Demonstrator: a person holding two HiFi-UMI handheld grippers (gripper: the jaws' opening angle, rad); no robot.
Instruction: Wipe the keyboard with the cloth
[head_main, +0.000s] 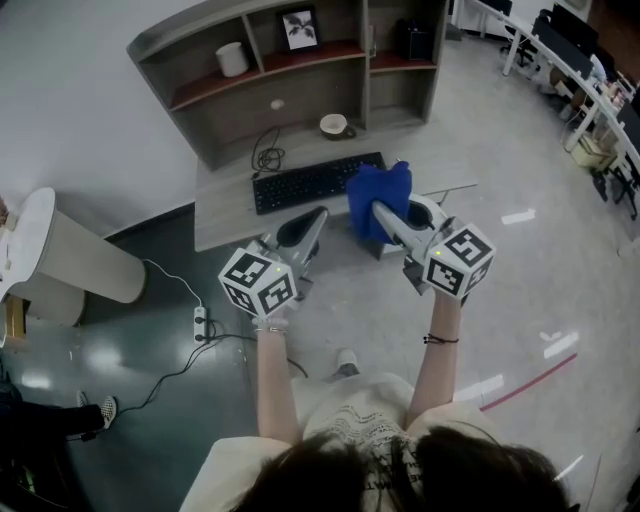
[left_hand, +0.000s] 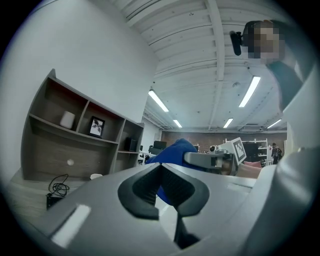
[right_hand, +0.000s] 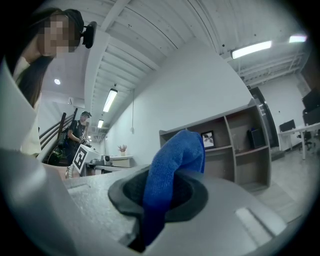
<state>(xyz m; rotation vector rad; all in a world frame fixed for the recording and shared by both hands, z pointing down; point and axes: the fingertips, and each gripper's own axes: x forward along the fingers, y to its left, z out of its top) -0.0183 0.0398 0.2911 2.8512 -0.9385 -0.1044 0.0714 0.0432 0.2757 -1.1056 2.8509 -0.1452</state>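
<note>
A black keyboard (head_main: 315, 181) lies on the low grey desk (head_main: 225, 225) below the shelf unit. My right gripper (head_main: 380, 212) is shut on a blue cloth (head_main: 377, 195), which hangs just right of the keyboard's right end; in the right gripper view the cloth (right_hand: 172, 172) stands up out of the shut jaws (right_hand: 160, 192). My left gripper (head_main: 318, 216) hovers in front of the keyboard, shut with nothing in it (left_hand: 165, 187). From the left gripper view the cloth (left_hand: 172, 152) and the right gripper (left_hand: 212, 160) show just beyond.
A grey shelf unit (head_main: 290, 70) stands at the desk's back, holding a white cup (head_main: 232, 58) and a framed picture (head_main: 300, 28). A bowl (head_main: 334, 124) and a coiled cable (head_main: 266, 155) lie behind the keyboard. A power strip (head_main: 200, 322) lies on the floor at left.
</note>
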